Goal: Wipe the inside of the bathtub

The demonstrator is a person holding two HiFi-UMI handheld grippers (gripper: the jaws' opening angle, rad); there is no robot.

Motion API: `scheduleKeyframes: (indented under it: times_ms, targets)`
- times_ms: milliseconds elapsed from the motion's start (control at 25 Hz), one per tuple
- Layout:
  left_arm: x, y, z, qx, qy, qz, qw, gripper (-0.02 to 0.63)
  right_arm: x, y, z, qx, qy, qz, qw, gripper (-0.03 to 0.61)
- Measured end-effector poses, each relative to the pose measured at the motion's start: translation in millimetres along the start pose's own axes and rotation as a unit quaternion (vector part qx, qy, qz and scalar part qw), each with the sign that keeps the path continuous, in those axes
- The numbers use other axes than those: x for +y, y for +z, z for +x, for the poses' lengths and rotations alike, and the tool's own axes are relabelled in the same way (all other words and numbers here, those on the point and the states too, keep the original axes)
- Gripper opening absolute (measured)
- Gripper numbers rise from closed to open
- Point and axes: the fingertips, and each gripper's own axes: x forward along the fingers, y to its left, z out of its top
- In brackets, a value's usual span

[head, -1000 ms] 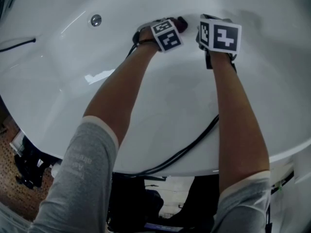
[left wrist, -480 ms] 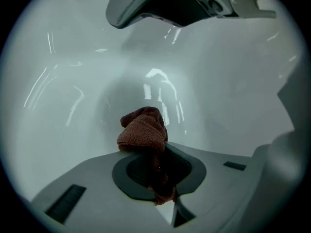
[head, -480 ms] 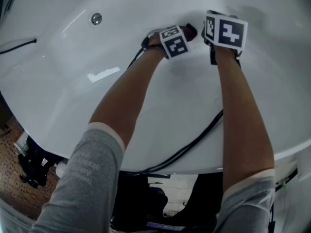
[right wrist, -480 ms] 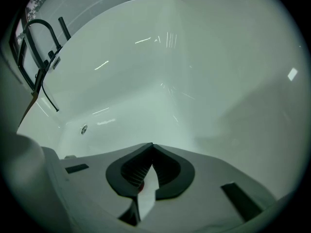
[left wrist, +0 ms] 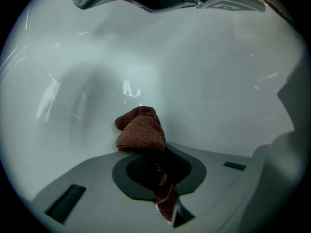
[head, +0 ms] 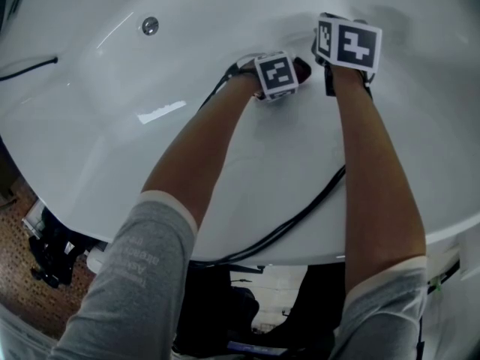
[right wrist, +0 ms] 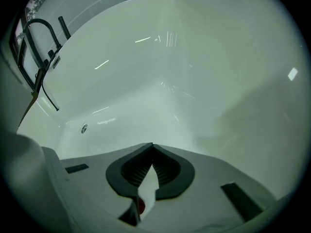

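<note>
Both grippers reach down into the white bathtub. My left gripper is shut on a brown cloth, whose bunched end presses against the tub's inner wall; in the head view the cloth peeks out dark beside the marker cube. My right gripper hovers just right of the left one, its jaws closed tip to tip with nothing held. The right gripper view looks along the tub's floor toward the drain fitting.
A round overflow fitting sits on the tub wall at upper left. Black cables trail over the tub's near rim. A dark faucet and hose stand at the tub's far end. A patterned floor lies lower left.
The left gripper with the cloth has slid right and slightly nearer along the tub wall, closing toward the right gripper. The right gripper has shifted a little right.
</note>
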Motion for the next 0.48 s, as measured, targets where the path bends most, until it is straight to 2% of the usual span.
scheduleKeyframes:
  times_ms: [80, 160, 240, 480]
  targets:
    - [-5.2, 9.4, -2.2, -0.02, -0.019, 0.005, 0.9996, 0.03, 2.1, 2.9, -0.7, -0.001, 0.001, -0.007, 1.0, 0.006]
    - [-16.3, 21.4, -3.6, -0.053, -0.055, 0.009, 0.997, 0.026, 6.3, 4.6, 0.0, -0.002, 0.003, -0.012, 1.0, 0.006]
    - [-25.4, 23.1, -8.6, -0.061, -0.074, 0.013, 0.9953, 0.025, 12.7, 2.9, -0.6, -0.001, 0.008, -0.016, 1.0, 0.006]
    - [-53.0, 30.8, -40.3, -0.073, -0.089, 0.021, 0.9931, 0.025, 18.0, 13.4, -32.2, -0.009, -0.003, -0.03, 1.0, 0.006]
